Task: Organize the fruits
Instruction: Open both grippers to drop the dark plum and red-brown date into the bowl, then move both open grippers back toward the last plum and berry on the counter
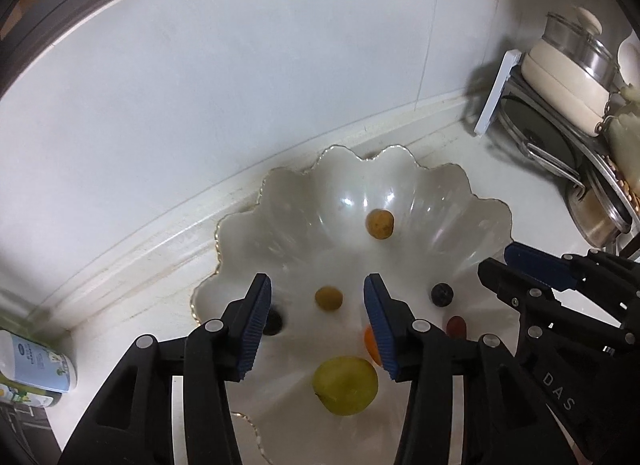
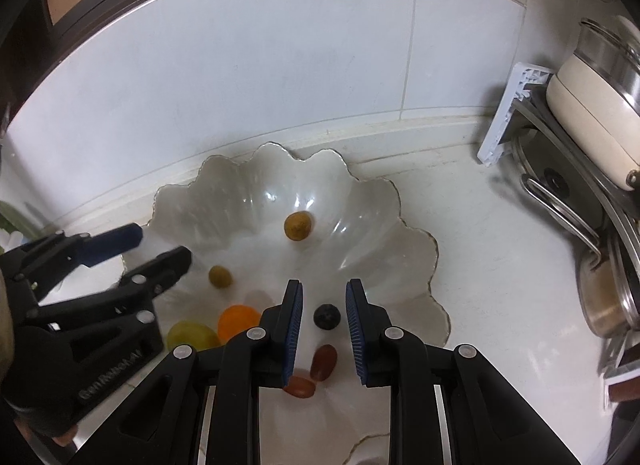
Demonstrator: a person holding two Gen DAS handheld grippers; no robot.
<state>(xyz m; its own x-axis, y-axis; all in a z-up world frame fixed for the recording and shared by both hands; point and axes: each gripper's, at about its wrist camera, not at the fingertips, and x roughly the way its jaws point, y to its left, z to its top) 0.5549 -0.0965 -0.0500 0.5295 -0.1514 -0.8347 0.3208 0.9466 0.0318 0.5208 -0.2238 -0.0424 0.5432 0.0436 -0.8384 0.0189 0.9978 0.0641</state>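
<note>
Starting at your left gripper (image 1: 316,281): its jaws stand apart over the scalloped white bowl (image 1: 304,201) and hold nothing. A small brown fruit (image 1: 328,297) lies on the bowl's floor below them. Your right gripper (image 2: 325,285) hovers inside the bowl's near right side, its pads narrowly parted and empty, with a blueberry (image 2: 327,316) just beyond them.

Also in the bowl are a second brown fruit (image 1: 380,224) towards its far wall, a green fruit (image 1: 345,385), an orange one (image 1: 371,345) and two reddish ones (image 2: 323,363) near its front.

No fruit shows on the pale counter (image 2: 500,265) around the bowl, so gathering looks close to done.

White wall tiles (image 1: 240,85) rise behind the bowl, stacked pots (image 1: 560,65) stand to its right and a labelled bottle (image 1: 36,365) to its left.
</note>
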